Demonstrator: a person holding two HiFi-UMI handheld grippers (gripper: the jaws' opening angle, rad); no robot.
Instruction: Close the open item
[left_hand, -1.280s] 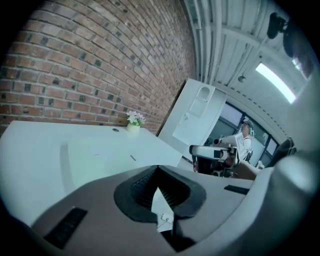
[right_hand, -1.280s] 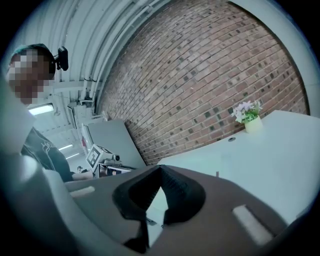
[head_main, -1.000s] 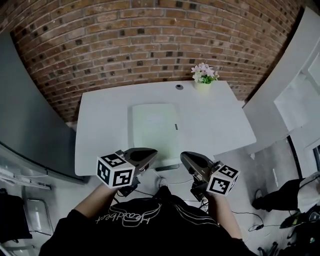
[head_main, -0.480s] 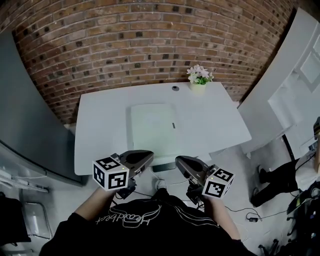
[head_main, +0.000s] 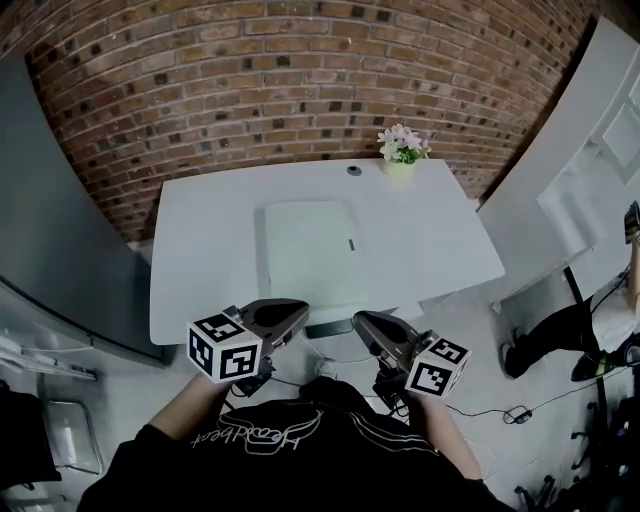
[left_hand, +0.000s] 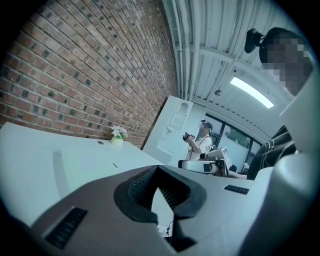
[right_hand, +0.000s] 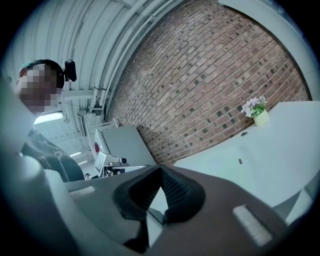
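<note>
Brick wall behind white table, frame centre. We hold left gripper lower left, just off table's near edge, jaws pressed together, empty. Laptop lies flat mid-table, lid down. Right gripper lower right, jaws likewise together, empty. Flower pot upper right on table.

The wall across the top of the frame is red-brown brick with pale mortar lines. The table in the middle is plain white. The flat case is very pale green, with one small dark mark at its right edge. In the upper right, the flowers are pink and white and their pot is pale yellow-green. At the bottom, the left gripper and the right gripper are dull grey-brown, each with white faces patterned in black squares.
</note>
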